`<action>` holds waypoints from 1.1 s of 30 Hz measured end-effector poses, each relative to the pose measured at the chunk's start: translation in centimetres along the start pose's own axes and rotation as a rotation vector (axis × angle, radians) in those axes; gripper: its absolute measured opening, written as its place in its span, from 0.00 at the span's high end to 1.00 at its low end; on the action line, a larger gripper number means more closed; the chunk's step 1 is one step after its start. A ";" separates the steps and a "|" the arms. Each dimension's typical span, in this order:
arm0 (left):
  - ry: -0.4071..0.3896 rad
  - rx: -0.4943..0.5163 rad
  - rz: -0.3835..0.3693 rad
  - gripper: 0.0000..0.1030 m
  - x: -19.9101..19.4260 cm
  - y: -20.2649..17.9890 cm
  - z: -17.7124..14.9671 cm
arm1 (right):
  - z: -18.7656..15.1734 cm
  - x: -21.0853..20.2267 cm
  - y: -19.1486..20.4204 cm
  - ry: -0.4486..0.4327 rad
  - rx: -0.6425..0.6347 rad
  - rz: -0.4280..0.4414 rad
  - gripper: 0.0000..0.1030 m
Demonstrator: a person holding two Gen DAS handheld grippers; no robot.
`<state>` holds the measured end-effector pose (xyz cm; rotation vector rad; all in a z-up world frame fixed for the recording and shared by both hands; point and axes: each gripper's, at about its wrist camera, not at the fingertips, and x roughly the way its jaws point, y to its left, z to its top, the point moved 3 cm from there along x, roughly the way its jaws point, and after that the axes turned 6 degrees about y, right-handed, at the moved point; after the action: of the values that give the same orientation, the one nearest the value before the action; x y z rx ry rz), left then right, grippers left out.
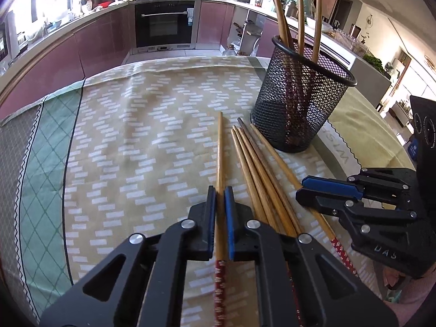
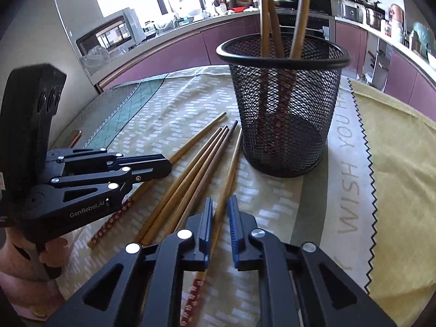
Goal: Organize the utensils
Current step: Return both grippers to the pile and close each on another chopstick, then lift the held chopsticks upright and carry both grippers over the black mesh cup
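Right now each claw is clamped on a single wooden chopstick lying on the patterned tablecloth (image 1: 122,125). Seen from its own camera, the left gripper (image 1: 220,201) has its blue pads pressed to either side of the leftmost chopstick (image 1: 220,147), which lies apart from the others and runs straight away from the lens; its red flowered end shows below the fingers. From the right wrist view, the right gripper (image 2: 220,212) is closed the same way on the rightmost chopstick (image 2: 235,158), the one lying nearest the mesh holder (image 2: 283,103), and that stick's red patterned end also pokes out beneath the jaws.

Between the two gripped sticks lies a loose bundle of chopsticks (image 1: 253,163), fanned slightly, with one darker, greyish tip among them. Just beyond their tips stands the black mesh holder, upright on the cloth, with several chopsticks (image 1: 299,21) already standing in it; their tops run out of the frame.

Each camera also catches the other claw from the side, low over the table. A person's hand (image 2: 41,259) holding the left tool shows at the lower left of the right view, partly cut off. To the right of the holder, pale lettering on the cloth reads partly "WISH YOU", the rest cut off. Behind the table is a kitchen counter with an oven (image 1: 164,24)
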<state>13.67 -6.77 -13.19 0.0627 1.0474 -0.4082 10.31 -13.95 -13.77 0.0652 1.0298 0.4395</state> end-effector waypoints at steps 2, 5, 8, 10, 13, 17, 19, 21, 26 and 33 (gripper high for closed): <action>0.000 -0.006 -0.008 0.93 -0.1 0.0 -0.1 | -0.1 -0.1 -0.3 -0.001 0.014 0.015 0.93; -0.004 -0.013 -0.019 0.93 -0.5 0.0 -0.4 | -0.2 -0.3 -0.4 -0.005 0.026 0.032 0.93; -0.011 -0.013 -0.043 0.93 -1.1 0.0 -0.7 | -0.3 -0.8 -0.6 -0.017 0.036 0.069 0.94; -0.016 -0.010 -0.055 0.93 -1.6 -0.1 -0.9 | -0.3 -1.1 -0.6 -0.024 0.033 0.081 0.94; -0.015 0.002 -0.078 0.93 -2.1 -0.4 -1.4 | -0.4 -1.3 -0.3 -0.022 0.022 0.098 0.94; 0.010 0.013 -0.078 0.93 -1.7 -0.6 -2.2 | -0.5 -0.9 0.3 -0.004 0.000 0.104 0.94; 0.024 0.012 -0.087 0.93 -1.3 -0.6 -2.5 | -0.5 -0.5 0.5 0.013 -0.012 0.096 0.94; 0.027 0.021 -0.086 0.92 -1.3 -0.6 -2.5 | -0.4 -0.4 0.6 0.023 -0.021 0.080 0.94; 0.037 0.053 -0.075 0.88 -0.8 -1.0 -2.1 | 0.0 0.1 1.0 0.037 -0.041 0.063 0.92; 0.035 0.051 -0.068 0.93 0.0 -0.9 -0.6 | 0.2 0.2 0.9 0.025 -0.034 0.070 0.94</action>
<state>12.86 -7.47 -13.32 0.0801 1.0757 -0.4964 10.30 -12.98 -13.57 0.0651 1.0467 0.5226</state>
